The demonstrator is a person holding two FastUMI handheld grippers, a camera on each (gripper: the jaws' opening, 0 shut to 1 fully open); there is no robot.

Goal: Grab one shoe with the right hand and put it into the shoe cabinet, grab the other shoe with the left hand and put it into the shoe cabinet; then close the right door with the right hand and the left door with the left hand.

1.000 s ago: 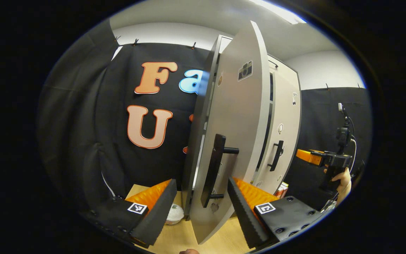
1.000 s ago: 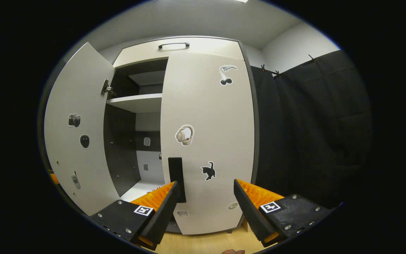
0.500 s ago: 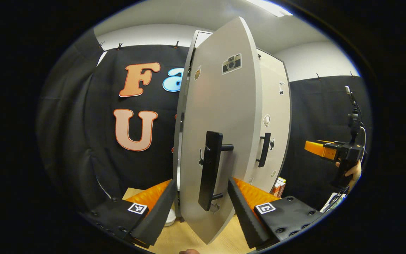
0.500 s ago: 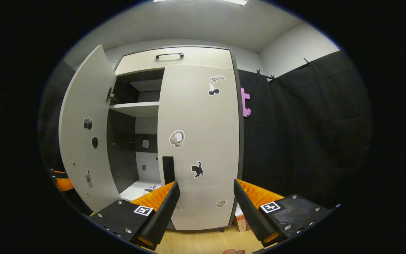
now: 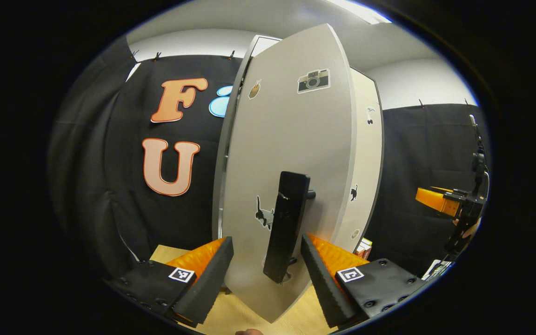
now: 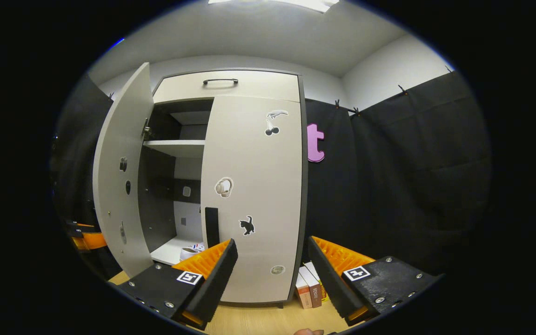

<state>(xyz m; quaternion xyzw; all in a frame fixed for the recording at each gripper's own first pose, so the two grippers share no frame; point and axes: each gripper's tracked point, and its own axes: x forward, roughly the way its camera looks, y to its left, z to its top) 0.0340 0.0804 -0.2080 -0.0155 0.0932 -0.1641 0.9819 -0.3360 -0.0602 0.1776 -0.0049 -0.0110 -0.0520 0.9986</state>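
The white shoe cabinet (image 6: pixel 228 86) stands ahead. Its right door (image 6: pixel 254 195) lies flush; the left door (image 6: pixel 119 177) hangs partly open. A white shoe (image 6: pixel 190 252) with coloured stripes lies on the bottom shelf inside. In the left gripper view the left door (image 5: pixel 296 139) fills the middle, and its black bar handle (image 5: pixel 289 223) reaches down between the fingers of my open left gripper (image 5: pixel 265 242), neither finger pressing on it. My right gripper (image 6: pixel 272 242) is open and empty, well back from the right door. A hand holds it at the far right (image 5: pixel 440 202).
A few books (image 6: pixel 309 289) stand on the wooden floor (image 6: pixel 258 321) against the cabinet's right foot. Black cloth wall (image 6: pixel 389 186) runs on both sides of the cabinet. A drawer handle (image 6: pixel 220 81) sits at the cabinet's top.
The left door has swung further towards the cabinet, with my left gripper following at its handle. My right gripper has drawn back from the right door.
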